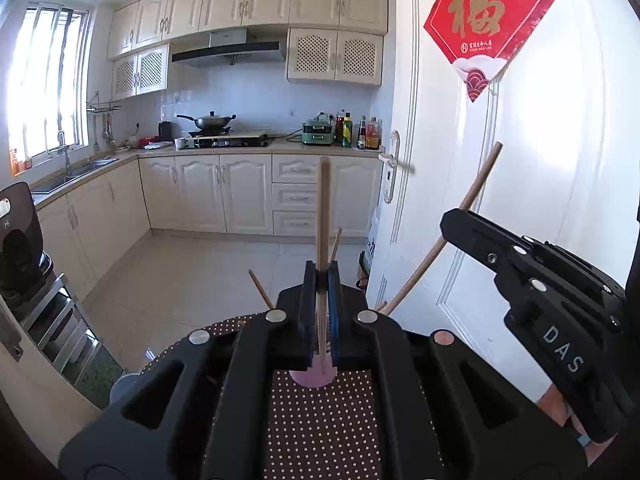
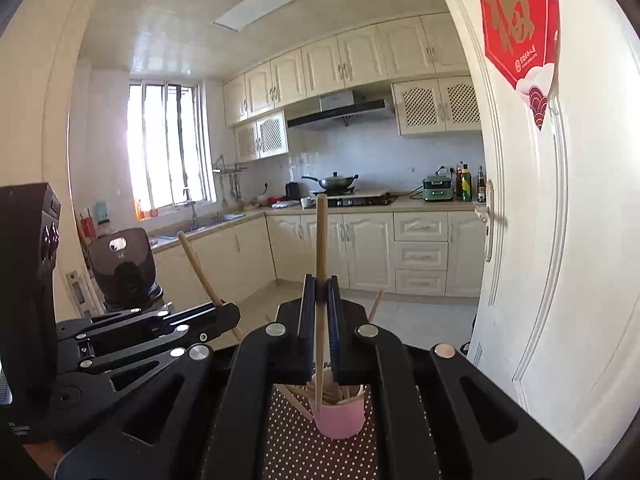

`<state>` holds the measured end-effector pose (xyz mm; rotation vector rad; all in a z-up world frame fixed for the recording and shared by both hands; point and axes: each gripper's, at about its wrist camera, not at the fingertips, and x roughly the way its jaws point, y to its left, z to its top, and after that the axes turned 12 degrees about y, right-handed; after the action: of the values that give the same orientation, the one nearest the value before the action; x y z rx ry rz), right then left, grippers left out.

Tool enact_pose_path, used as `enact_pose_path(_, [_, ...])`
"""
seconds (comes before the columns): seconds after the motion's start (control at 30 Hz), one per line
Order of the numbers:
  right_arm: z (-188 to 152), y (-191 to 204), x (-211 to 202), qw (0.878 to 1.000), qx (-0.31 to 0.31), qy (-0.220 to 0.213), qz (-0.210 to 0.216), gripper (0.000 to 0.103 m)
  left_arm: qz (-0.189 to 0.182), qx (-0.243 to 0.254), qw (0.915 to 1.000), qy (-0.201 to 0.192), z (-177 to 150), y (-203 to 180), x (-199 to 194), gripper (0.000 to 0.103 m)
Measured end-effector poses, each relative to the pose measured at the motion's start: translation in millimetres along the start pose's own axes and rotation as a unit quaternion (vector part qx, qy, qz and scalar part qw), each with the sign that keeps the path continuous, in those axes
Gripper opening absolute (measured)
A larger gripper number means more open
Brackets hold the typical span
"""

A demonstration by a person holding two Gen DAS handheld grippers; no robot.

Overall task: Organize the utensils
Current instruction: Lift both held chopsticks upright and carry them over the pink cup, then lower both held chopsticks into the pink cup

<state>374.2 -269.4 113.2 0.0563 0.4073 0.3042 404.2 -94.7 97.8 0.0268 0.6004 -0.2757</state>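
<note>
Cream kitchen cabinets [image 1: 208,196] and a white door [image 1: 532,184] with a red paper hanging [image 1: 486,12] are seen beyond both grippers, well ahead of them. Below the grippers, a desk covered by a brown cloth with white dots [image 2: 296,444] is visible. On that cloth, directly under the right gripper [image 2: 321,284], a pink cup [image 2: 340,416] is stood upright, and several wooden chopsticks are seen leaning inside it. From the left wrist view only the cup's rim is shown, just under the left gripper [image 1: 322,270].

The right gripper is clenched on one chopstick [image 2: 321,232], which is held nearly upright, its top end raised above the fingertips and its lower end reaching down to the cup's mouth. The left gripper is likewise clenched on another chopstick [image 1: 323,200], held upright between its pads. Loose chopstick ends [image 1: 260,290] are seen splayed to either side of the left gripper. The two grippers are held close beside each other, apart.
</note>
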Motion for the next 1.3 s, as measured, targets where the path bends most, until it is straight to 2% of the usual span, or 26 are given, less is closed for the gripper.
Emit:
enact_pose_path(0.1, [7, -7, 3, 1.000, 0.008, -0.027, -0.010, 0.004, -0.003, -0.018, 0.9996, -0.023, 6, 4, 4, 0.006])
enact_pose_path(0.27, [4, -17, 26, 0.999, 0.010, -0.025, -0.018, 0.004, -0.004, -0.032, 0.9986, -0.041, 8, 8, 26, 0.006])
enact_pose_path(0.5, [-12, -36, 61, 0.999, 0.031, 0.002, -0.015, 0.004, 0.003, -0.020, 0.9995, -0.024, 0, 2, 63, 0.006])
enact_pose_path(0.63, [-16, -39, 72, 0.999, 0.034, 0.012, -0.014, 0.004, 0.003, -0.010, 0.9998, -0.016, -4, -1, 76, 0.006])
enact_pose_path(0.77, [-20, -40, 82, 0.999, 0.033, 0.029, -0.014, 0.004, 0.018, 0.005, 0.9998, -0.009, -11, -6, 85, 0.006])
enact_pose_path(0.87, [-23, -40, 89, 0.998, 0.030, 0.045, -0.016, 0.004, 0.015, 0.011, 0.9998, 0.010, -14, -7, 94, 0.006])
enact_pose_path(1.3, [-27, -38, 103, 0.996, 0.025, 0.084, -0.019, 0.004, 0.018, 0.015, 0.9994, 0.027, -18, -4, 97, 0.007])
